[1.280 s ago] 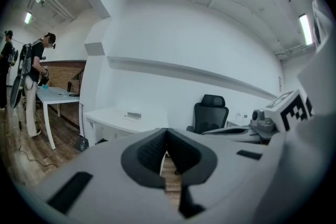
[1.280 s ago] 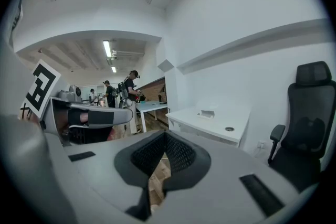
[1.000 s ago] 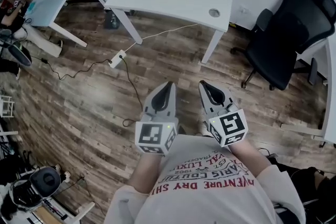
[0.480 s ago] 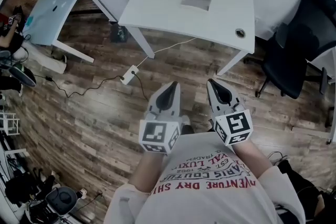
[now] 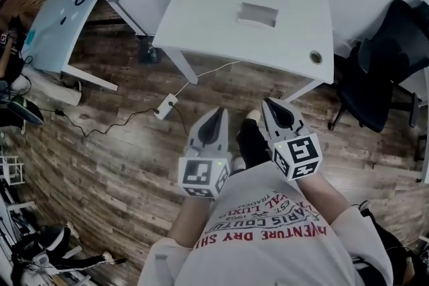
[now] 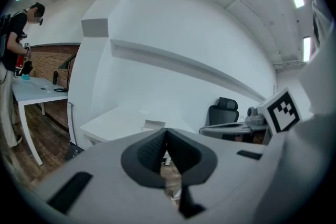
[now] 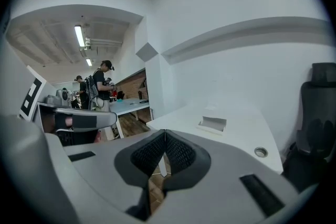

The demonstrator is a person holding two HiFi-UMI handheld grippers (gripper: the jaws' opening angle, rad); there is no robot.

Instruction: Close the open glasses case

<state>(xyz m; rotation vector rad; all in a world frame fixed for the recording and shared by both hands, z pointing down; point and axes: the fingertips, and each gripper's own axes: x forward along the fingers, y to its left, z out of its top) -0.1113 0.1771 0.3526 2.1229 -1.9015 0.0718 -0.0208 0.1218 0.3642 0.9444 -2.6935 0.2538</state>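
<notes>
— Where are the two claws?
— Both are held close in front of the person's chest, above a wooden floor (image 5: pixel 100 151). The left gripper (image 5: pixel 217 111) and the right gripper (image 5: pixel 271 104) sit side by side, slightly apart, both pointing towards the far side of the scene.

— Are they holding anything?
— No. Each gripper's own view shows its two dark ribbed jaws pressed together at the tips, with nothing between them.

— And the glasses case?
— The glasses case (image 5: pixel 259 13) lies open on a white table (image 5: pixel 201 17), towards its far half and roughly central. It is a pale, shallow box with a greyer inside. It is well apart from both grippers, beyond the table's near edge.

— What else is around?
— A black office chair (image 5: pixel 385 57) stands to the right of the table. On the floor to the left of the grippers, a white power strip (image 5: pixel 165 106) lies with its cable trailing. A dark shoe (image 5: pixel 251 144) shows between the two grippers
</notes>
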